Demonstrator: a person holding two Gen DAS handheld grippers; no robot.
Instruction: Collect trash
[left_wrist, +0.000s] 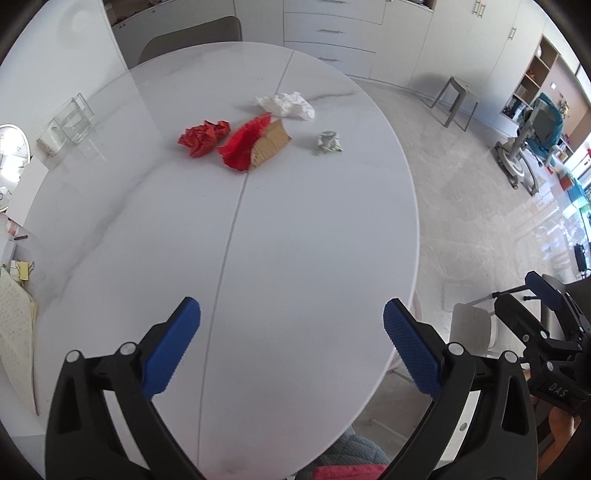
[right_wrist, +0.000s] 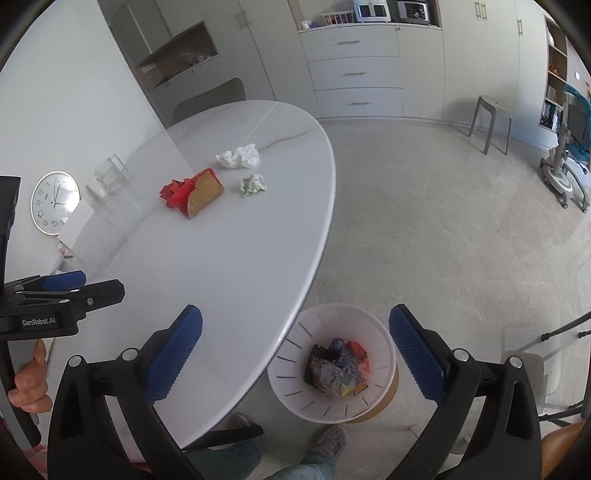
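Both the left claw (left_wrist: 291, 347) and right claw (right_wrist: 295, 350) gape empty; crumpled paper (left_wrist: 286, 105) litters the table (left_wrist: 295, 240), bin (right_wrist: 330, 363) below.

The cardboard piece (right_wrist: 205, 194) lies out on the tabletop (right_wrist: 229, 266), on the far side of its middle; a crumpled wrapper (left_wrist: 202, 137) sits just to the left of the cardboard; a crumpled tissue (right_wrist: 240, 156) lies just behind it, toward the cabinets (right_wrist: 356, 72); a small paper wad (right_wrist: 253, 185) rests to its right, apart from it; a glass container (right_wrist: 110, 175) stands well to its left, near the wall, with a clock (right_wrist: 54, 202) leaning beyond that; the waste bin (right_wrist: 295, 363) stands on the floor below the tabletop's near right edge, well nearer than the cardboard, with trash (right_wrist: 338, 367) inside it; a stool (right_wrist: 491, 123) stands far off to the right.
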